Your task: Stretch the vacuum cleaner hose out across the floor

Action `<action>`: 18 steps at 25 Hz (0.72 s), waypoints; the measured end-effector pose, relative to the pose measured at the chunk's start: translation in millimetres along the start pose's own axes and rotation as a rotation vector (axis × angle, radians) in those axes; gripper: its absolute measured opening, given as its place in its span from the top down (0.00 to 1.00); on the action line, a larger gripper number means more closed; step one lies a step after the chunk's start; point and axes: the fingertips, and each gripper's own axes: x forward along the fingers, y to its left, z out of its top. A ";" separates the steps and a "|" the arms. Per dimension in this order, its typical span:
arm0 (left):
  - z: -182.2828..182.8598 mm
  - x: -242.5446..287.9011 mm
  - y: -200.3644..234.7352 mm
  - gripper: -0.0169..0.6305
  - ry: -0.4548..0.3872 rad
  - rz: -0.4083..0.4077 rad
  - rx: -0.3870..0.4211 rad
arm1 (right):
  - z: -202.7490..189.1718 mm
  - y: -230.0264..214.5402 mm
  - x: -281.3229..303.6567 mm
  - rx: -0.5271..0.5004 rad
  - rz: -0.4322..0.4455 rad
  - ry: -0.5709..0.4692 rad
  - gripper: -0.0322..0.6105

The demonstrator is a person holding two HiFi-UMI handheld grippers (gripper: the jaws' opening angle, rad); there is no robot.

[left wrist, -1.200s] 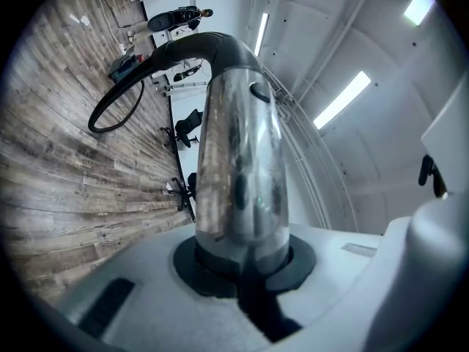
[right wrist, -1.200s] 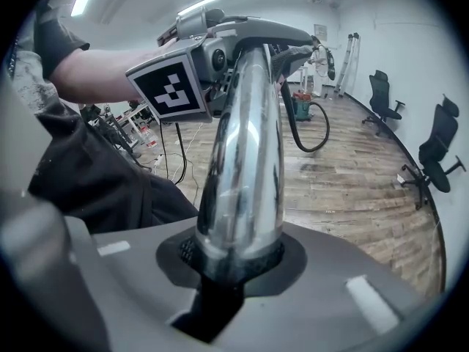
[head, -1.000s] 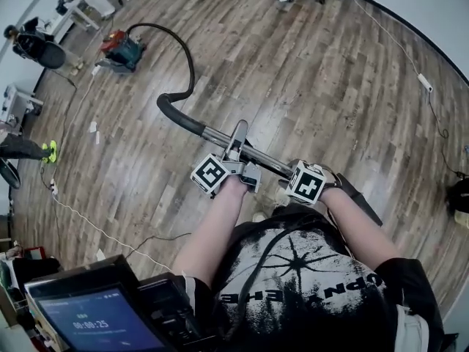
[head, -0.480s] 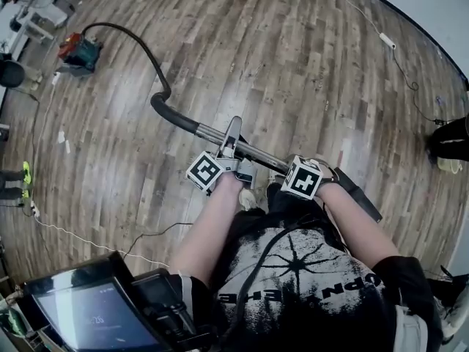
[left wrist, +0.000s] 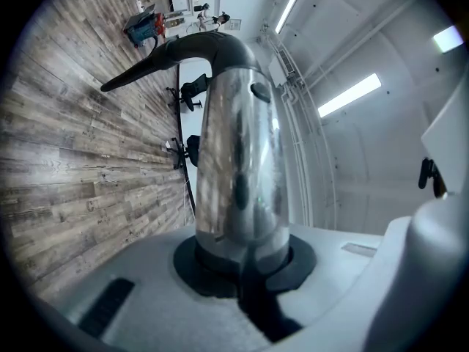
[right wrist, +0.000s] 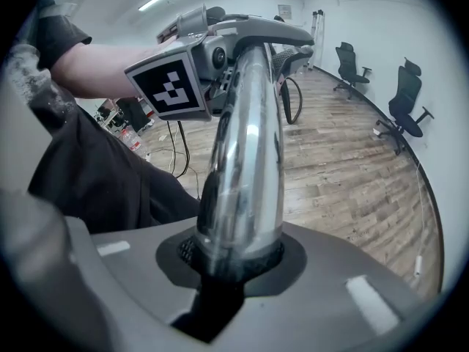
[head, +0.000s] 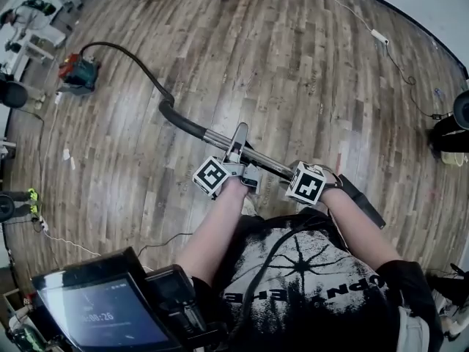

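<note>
The wooden floor spreads below us. From the vacuum cleaner at far left, the black hose curves to a chrome tube. Our left gripper and right gripper hold it, fingers clamped on the tube.

- The plank floor is seen under everything.
- A vacuum cleaner and its black hose are set on it.
- A white power strip is laid near its far edge.
</note>
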 end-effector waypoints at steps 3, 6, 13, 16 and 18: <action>-38.6 19.4 -3.9 0.92 -0.003 -0.002 -0.024 | -34.8 -11.3 -11.5 0.000 0.008 -0.019 0.81; -80.1 34.9 1.1 0.92 -0.013 0.018 -0.014 | -77.4 -22.4 -23.2 -0.010 0.025 -0.023 0.81; -153.7 67.2 7.0 0.92 -0.037 0.039 0.011 | -151.8 -49.5 -51.6 -0.050 -0.001 -0.038 0.79; -171.8 77.4 10.1 0.92 -0.051 0.052 0.017 | -173.2 -62.5 -57.1 -0.071 -0.044 -0.032 0.79; -177.9 82.8 17.8 0.92 -0.055 0.078 0.037 | -181.7 -73.5 -60.5 -0.091 -0.086 -0.024 0.79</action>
